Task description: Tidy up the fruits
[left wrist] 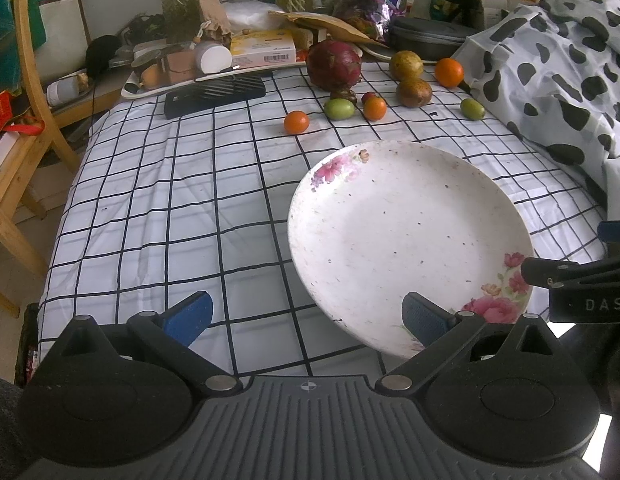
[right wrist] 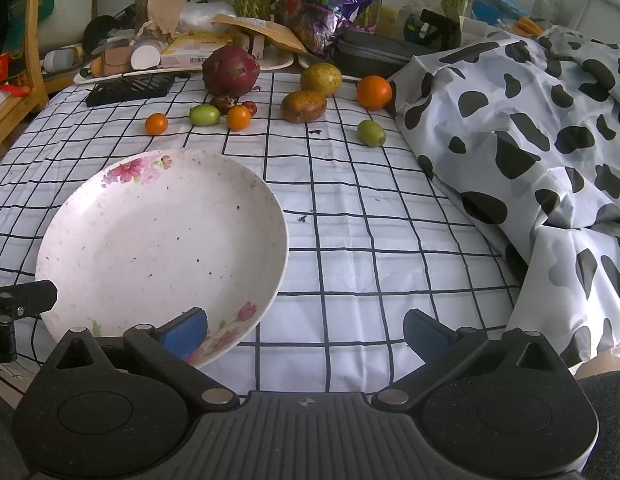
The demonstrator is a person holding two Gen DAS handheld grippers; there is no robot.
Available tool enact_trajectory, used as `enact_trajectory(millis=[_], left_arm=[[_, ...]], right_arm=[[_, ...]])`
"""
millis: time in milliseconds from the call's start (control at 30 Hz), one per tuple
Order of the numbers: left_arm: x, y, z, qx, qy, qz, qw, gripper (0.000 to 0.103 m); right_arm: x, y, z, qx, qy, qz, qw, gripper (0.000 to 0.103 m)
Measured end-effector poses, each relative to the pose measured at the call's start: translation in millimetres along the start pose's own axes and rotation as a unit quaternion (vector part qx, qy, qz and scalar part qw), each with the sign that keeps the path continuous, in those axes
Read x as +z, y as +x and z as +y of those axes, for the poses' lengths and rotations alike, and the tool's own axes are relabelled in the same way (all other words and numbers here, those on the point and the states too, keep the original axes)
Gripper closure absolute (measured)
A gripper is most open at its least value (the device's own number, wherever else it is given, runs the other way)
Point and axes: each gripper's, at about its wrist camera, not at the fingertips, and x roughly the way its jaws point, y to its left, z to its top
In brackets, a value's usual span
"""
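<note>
A white floral plate point(left wrist: 406, 240) point(right wrist: 158, 248) lies empty on the checked tablecloth near the front. Beyond it lie loose fruits: a red dragon fruit point(left wrist: 334, 65) point(right wrist: 230, 72), two brownish pears point(left wrist: 414, 92) point(right wrist: 303, 106), a large orange point(left wrist: 449, 72) point(right wrist: 374, 92), small oranges point(left wrist: 296, 122) point(right wrist: 156, 124), and green fruits point(left wrist: 339, 109) point(right wrist: 371, 133). My left gripper point(left wrist: 308, 316) is open and empty at the plate's near left edge. My right gripper point(right wrist: 306, 330) is open and empty at the plate's near right edge.
A black slatted object point(left wrist: 214, 94) and a cluttered white tray point(left wrist: 190, 76) stand at the back left. A cow-print cloth point(right wrist: 530, 140) is piled along the right. A wooden chair point(left wrist: 26, 92) stands left of the table. Bags and boxes crowd the back.
</note>
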Motion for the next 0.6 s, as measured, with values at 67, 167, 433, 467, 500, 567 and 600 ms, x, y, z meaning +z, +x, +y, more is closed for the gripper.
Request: enact_trajectory(millis=[67,167,433,467,500,567,600], left_arm=[[-0.2,0.0,-0.2,0.000,0.001,0.000,1.0000,0.000],[-0.7,-0.1,-0.6,0.000,0.002,-0.001,1.0000,0.000],[-1.1,-1.2,-2.2,0.002,0.007,-0.002,1.0000,0.000],[-0.6,-1.3,-3.5,0.002,0.009,-0.002,1.0000,0.000],[-0.4,-1.5,-4.4,0.002,0.010,-0.003,0.9999,0.000],[1.8,-2.2,-9.9,0.004,0.013,-0.003,0.9999,0.000],[2.4,-2.3,-10.5,0.003,0.014,-0.002,0.9999,0.000]], right_arm=[[0.3,0.5,-0.2,0.000,0.001,0.001,1.000,0.000],[0.7,0.6,-0.4,0.000,0.002,0.002,1.000,0.000],[1.2,0.9,-0.6,0.000,0.002,0.003,1.000,0.000],[1.1,1.0,-0.5,0.000,0.002,0.003,1.000,0.000],[1.1,1.0,-0.5,0.000,0.003,0.003,1.000,0.000],[1.7,1.6,-1.8,0.000,0.005,0.003,1.000,0.000],[2.3,2.0,-2.7,0.001,0.007,0.002,1.000,0.000]])
